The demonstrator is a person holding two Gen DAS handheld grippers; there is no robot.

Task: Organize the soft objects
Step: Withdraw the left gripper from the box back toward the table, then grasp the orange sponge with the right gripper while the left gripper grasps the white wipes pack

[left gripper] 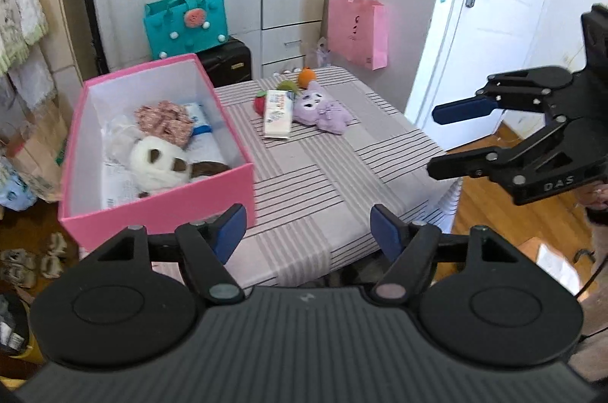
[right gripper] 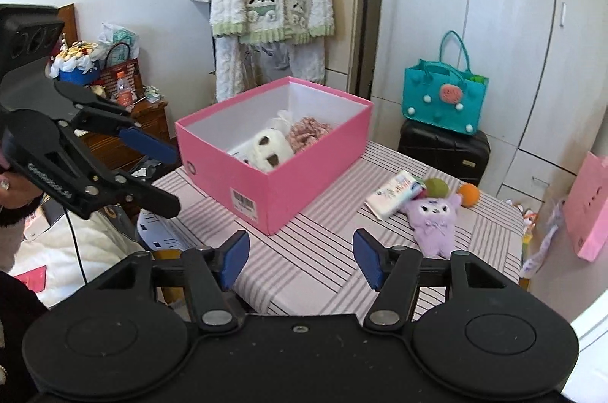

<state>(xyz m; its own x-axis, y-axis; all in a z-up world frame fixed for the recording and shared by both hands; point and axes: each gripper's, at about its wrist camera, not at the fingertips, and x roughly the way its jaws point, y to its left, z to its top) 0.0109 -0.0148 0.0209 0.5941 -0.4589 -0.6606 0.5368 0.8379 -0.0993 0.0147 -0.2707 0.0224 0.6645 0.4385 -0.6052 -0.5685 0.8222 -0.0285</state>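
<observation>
The purple plush (right gripper: 433, 220) lay on the striped table (right gripper: 323, 251) at about two o'clock from the pink box (right gripper: 273, 190), touching a white packet (right gripper: 395, 194). A white toy (right gripper: 269, 146) already sat inside the box. Both the left gripper (left gripper: 307, 232) and right gripper (right gripper: 300, 256) hung spread and empty, so a pickup seemed next: reaching to the plush and closing on it.

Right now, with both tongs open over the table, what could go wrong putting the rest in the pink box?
The tissue pack leans on the purple plush and small fruit toys; grabbing one may drag the others.
The orange ball toy sits near the table's far edge and could roll off.
The pink box overhangs the table edge; a push might tip it.
</observation>
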